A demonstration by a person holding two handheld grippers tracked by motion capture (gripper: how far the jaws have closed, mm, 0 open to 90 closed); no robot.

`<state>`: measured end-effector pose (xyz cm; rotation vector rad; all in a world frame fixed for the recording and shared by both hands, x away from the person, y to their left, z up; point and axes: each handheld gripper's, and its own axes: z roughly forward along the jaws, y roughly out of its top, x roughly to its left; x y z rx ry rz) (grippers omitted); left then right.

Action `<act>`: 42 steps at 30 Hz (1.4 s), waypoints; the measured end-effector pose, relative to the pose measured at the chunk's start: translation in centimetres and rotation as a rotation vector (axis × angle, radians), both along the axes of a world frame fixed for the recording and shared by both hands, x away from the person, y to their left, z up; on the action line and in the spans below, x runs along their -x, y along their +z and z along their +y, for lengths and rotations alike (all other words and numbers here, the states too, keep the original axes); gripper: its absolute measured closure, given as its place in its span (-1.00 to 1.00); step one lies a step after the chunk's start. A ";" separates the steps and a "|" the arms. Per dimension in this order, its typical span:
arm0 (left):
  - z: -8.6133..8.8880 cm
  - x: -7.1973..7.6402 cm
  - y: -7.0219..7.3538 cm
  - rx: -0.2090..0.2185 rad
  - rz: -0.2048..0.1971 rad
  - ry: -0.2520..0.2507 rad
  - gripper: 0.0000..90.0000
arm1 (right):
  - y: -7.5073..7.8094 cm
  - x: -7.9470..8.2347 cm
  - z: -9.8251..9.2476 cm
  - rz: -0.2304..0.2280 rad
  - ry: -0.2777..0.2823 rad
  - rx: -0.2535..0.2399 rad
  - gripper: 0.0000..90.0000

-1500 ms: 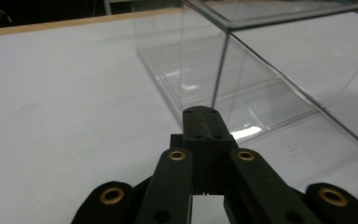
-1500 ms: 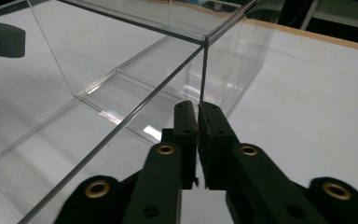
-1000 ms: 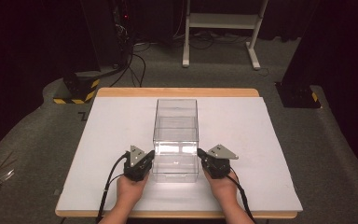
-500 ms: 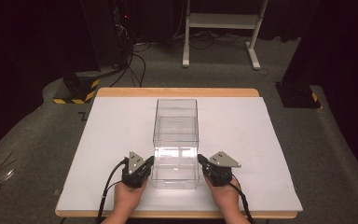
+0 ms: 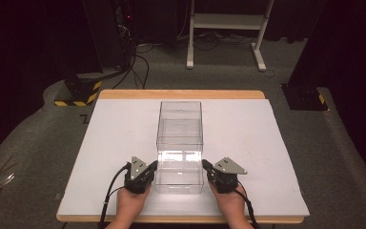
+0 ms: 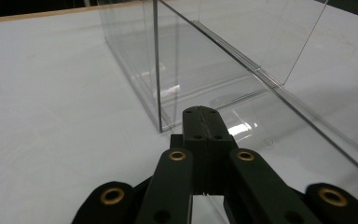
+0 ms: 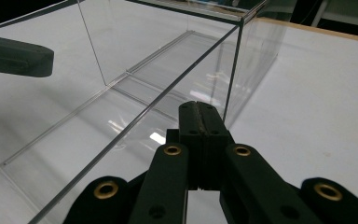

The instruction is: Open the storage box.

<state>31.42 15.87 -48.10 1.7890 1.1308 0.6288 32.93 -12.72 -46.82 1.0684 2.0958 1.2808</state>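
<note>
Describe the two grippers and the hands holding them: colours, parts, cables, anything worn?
Both the left gripper and the right gripper are black, each topped by a grey three-cornered plate. Their linkage arms carry brass-coloured rivets. A black cable trails back from each. The hands are bare, with no sleeves visible.

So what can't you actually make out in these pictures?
- Box, high view: whether the grippers' tips touch its clear walls; too small.
- Left gripper view: glare blurs the wall beside the shut jaws.
- Right gripper view: box's near end is cut off by the edge.
</note>
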 end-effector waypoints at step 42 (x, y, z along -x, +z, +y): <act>14.7 -1.5 -2.7 -0.138 0.191 0.246 -0.04 | -2.7 -2.9 -11.8 0.157 -0.253 0.167 0.12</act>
